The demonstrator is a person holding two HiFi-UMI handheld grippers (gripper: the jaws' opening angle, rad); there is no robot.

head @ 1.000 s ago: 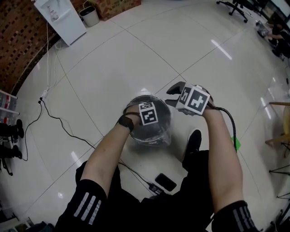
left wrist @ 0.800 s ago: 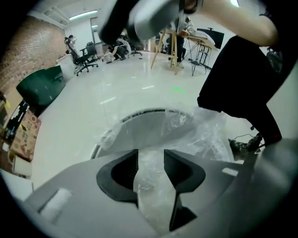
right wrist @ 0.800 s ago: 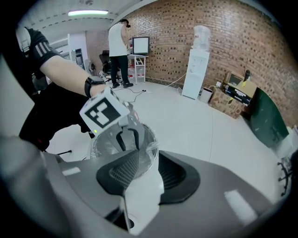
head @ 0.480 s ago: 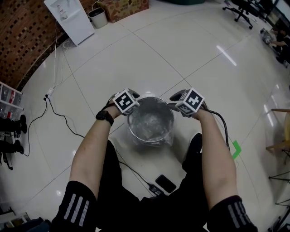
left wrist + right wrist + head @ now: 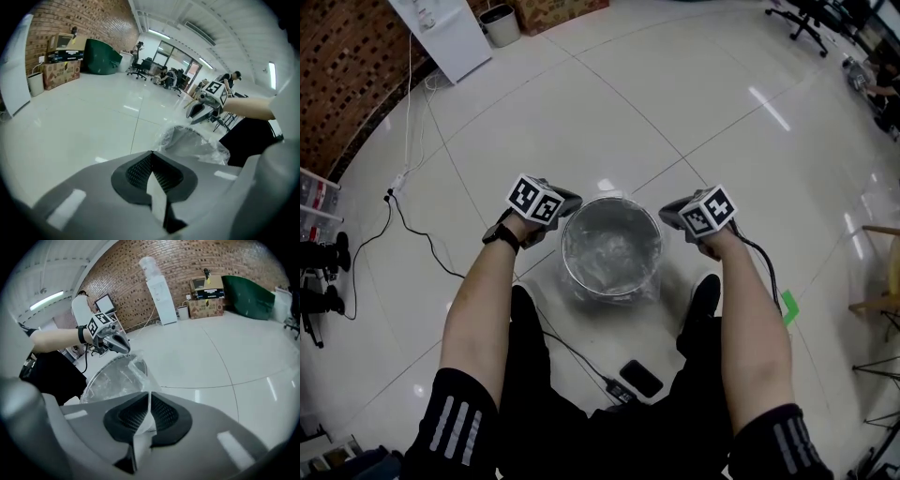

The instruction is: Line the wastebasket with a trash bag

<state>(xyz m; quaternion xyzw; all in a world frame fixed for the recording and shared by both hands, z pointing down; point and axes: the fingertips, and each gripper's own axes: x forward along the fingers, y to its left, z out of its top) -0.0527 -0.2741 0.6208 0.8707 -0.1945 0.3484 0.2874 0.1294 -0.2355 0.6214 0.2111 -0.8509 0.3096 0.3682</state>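
Note:
A round wastebasket [image 5: 566, 253] stands on the white floor between my feet, with a clear trash bag [image 5: 610, 246] crinkled inside it and over its rim. My left gripper [image 5: 567, 202] sits at the rim's left side. Its jaws have just closed, and a pale strip of bag film [image 5: 157, 197] shows pinched between the pads. My right gripper [image 5: 667, 210] is at the rim's right side. Its jaws have just been closing and are shut on the bag's edge [image 5: 140, 369], whose film runs down into them. Each gripper appears across the basket in the other's view.
A black phone [image 5: 642, 378] and a black cable [image 5: 422, 239] lie on the floor by my legs. My shoe [image 5: 703, 292] is right of the basket. A white water dispenser [image 5: 441, 33] and a small bin [image 5: 499, 23] stand by the brick wall, and office chairs [image 5: 795, 19] are far right.
The left gripper has moved from over the basket's mouth out to its left rim. The right gripper has dropped to the right rim. Both sets of jaws went from open to shut.

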